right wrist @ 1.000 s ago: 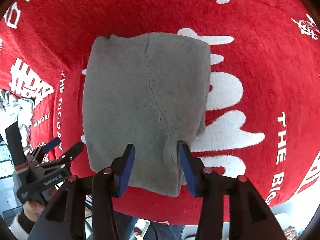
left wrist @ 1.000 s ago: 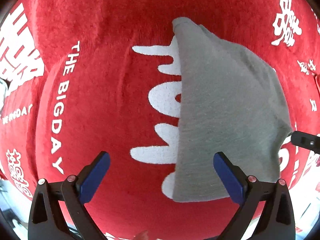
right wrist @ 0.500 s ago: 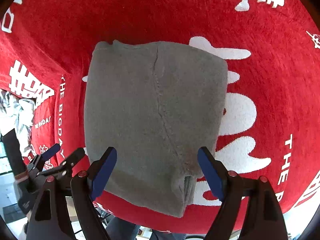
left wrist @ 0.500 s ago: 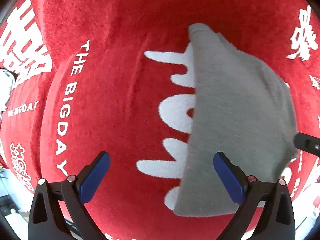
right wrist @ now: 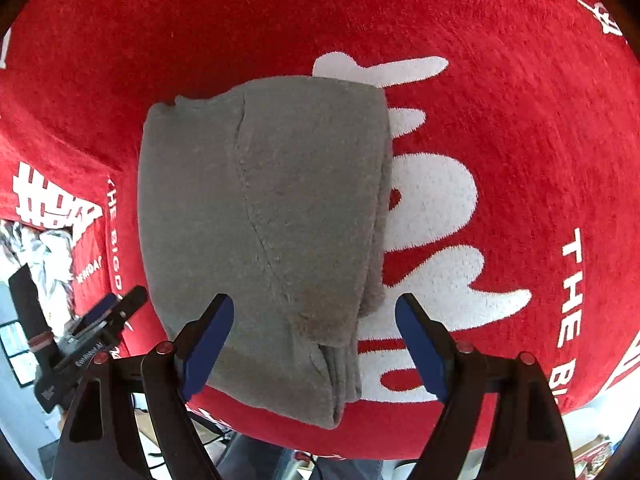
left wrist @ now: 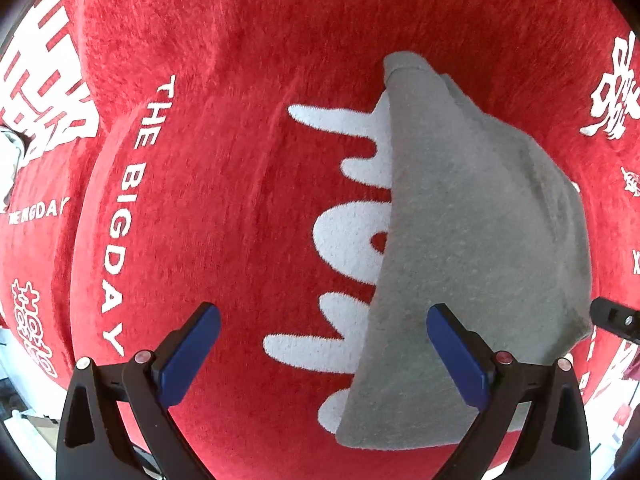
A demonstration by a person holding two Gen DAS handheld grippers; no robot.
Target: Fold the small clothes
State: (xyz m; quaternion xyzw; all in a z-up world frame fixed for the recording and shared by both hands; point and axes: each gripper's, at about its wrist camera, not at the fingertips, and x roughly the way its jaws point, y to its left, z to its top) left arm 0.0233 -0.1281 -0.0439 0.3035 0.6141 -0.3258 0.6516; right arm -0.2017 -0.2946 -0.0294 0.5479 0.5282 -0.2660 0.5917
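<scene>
The grey garment (right wrist: 264, 216) lies folded into a thick rectangular bundle on the bench, which is draped in a red plush cloth (right wrist: 520, 128) with white lettering. It sits over the big white characters, with its stacked layers showing along the right side and at the near corner.

The right tongs (right wrist: 314, 344) hang over that near end with the blue pads spread wide, straddling the cloth without pressing it. The left tongs (left wrist: 322, 356) are also wide open and hold nothing; one pad hovers above the garment's edge, the other above bare red cloth.

The fabric looks like soft, light fleece or jersey: limp, no stiffness, nothing breakable. I'd guess it sags and unfolds if lifted by one layer only. The safest hold seems to be across the whole stack at the near corner, pinching all layers together, or at the two corners of one short edge.
</scene>
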